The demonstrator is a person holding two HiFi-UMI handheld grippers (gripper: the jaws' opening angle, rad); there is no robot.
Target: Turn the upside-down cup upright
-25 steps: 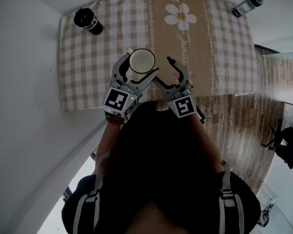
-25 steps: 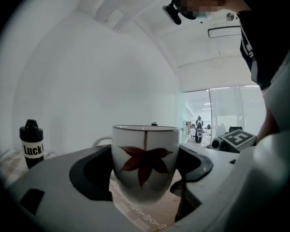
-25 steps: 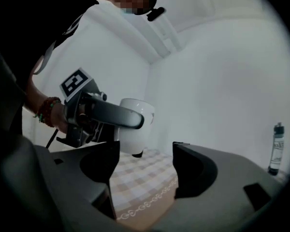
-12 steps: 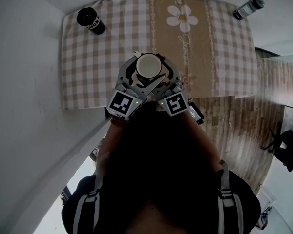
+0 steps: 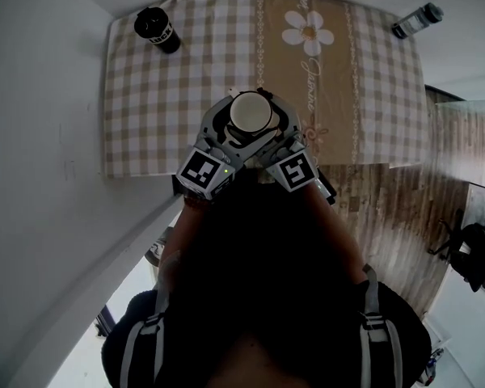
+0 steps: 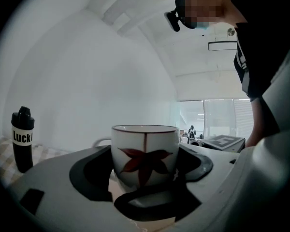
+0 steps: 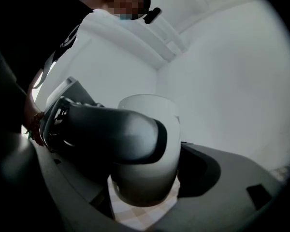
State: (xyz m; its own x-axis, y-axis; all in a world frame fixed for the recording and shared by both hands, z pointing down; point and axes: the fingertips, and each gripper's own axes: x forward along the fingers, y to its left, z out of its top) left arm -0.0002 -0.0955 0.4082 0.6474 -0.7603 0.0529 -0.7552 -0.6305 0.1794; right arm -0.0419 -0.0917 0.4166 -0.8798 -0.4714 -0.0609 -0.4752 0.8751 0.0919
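Both grippers surround the cup (image 5: pixel 251 113), held rim-up above the tabletop (image 5: pixel 145 95): left gripper (image 6: pixel 145 167) jaws clamp it, right gripper (image 7: pixel 152 170) jaws stand wide around it; only setting it down remains.

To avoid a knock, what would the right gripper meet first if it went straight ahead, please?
Probably the white ceramic cup with red leaf motif, between the jaws of the right gripper, held by the left gripper.

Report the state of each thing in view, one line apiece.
cup, upright, mouth up, between both grippers' jaws
left gripper, shut on the cup
right gripper, jaws wide around the cup, contact unclear
black bottle, standing, cap on
clear bottle, apparently standing, capped
tablecloth, spread flat
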